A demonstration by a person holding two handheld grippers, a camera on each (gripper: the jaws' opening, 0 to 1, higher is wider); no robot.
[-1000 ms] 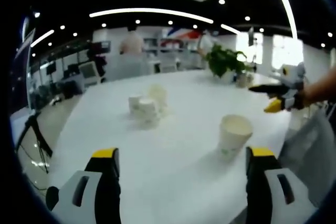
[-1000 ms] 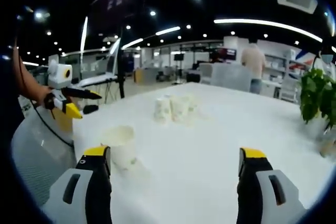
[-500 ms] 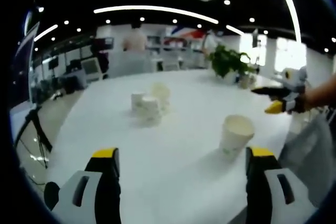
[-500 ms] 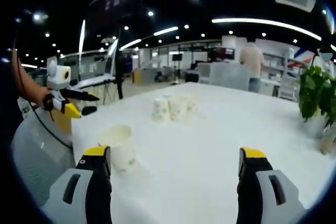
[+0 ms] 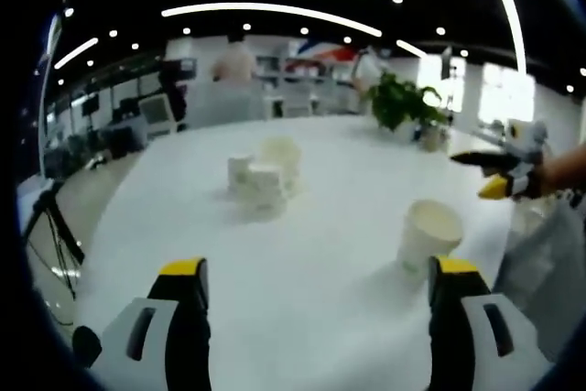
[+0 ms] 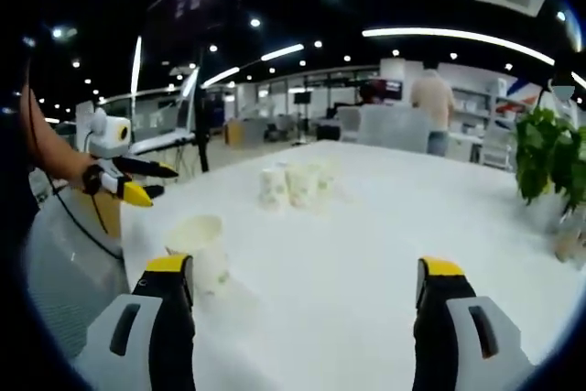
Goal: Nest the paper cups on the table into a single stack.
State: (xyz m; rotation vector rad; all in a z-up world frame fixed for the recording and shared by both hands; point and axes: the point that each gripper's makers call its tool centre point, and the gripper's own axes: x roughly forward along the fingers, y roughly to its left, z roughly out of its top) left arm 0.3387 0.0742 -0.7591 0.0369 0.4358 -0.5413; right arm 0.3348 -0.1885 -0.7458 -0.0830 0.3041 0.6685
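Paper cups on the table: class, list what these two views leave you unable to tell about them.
- Far cup cluster: in both views blurred and overlapping, so the count and any nesting are unclear.
- Near cup: in the right gripper view its base sits behind the right gripper jaw.
- Near cup print: too blurred to read in the left gripper view.

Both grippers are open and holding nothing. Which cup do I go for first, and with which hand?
Probably ease the left gripper forward and right onto the lone cup: it stands upright nearest its right jaw, apart from the cup cluster farther back on the table.
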